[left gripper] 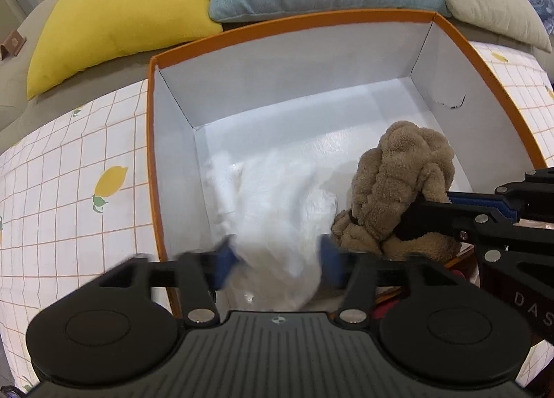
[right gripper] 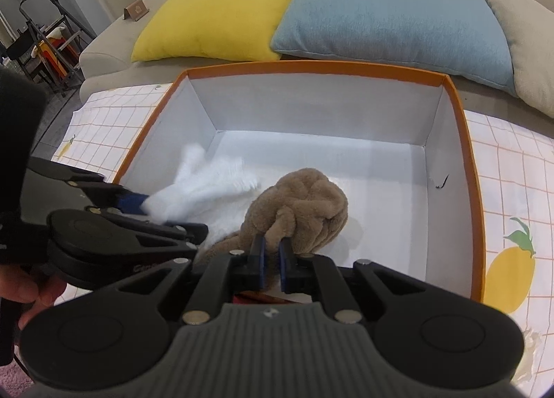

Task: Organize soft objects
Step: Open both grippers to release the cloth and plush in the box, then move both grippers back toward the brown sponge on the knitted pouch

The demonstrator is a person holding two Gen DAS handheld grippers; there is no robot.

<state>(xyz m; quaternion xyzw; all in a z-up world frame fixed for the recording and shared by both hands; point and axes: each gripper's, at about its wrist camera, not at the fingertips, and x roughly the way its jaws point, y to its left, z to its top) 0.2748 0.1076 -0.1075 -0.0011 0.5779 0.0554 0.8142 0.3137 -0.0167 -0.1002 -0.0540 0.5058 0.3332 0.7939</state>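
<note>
From the left wrist camera, the left gripper [left gripper: 277, 256] has its blurred blue fingers set wide on either side of a white fluffy cloth [left gripper: 273, 211] lying in the box [left gripper: 346, 65], which sits on a lemon-print tablecloth [left gripper: 69, 169]; whether the fingers press the cloth cannot be told. A brown plush towel [left gripper: 394, 190] lies bunched beside it. From the right wrist camera, the right gripper [right gripper: 272, 252] is narrowed onto a fold of the brown towel [right gripper: 304, 211], inside the box's near side [right gripper: 476, 190]. The white cloth [right gripper: 204, 186] lies just left.
</note>
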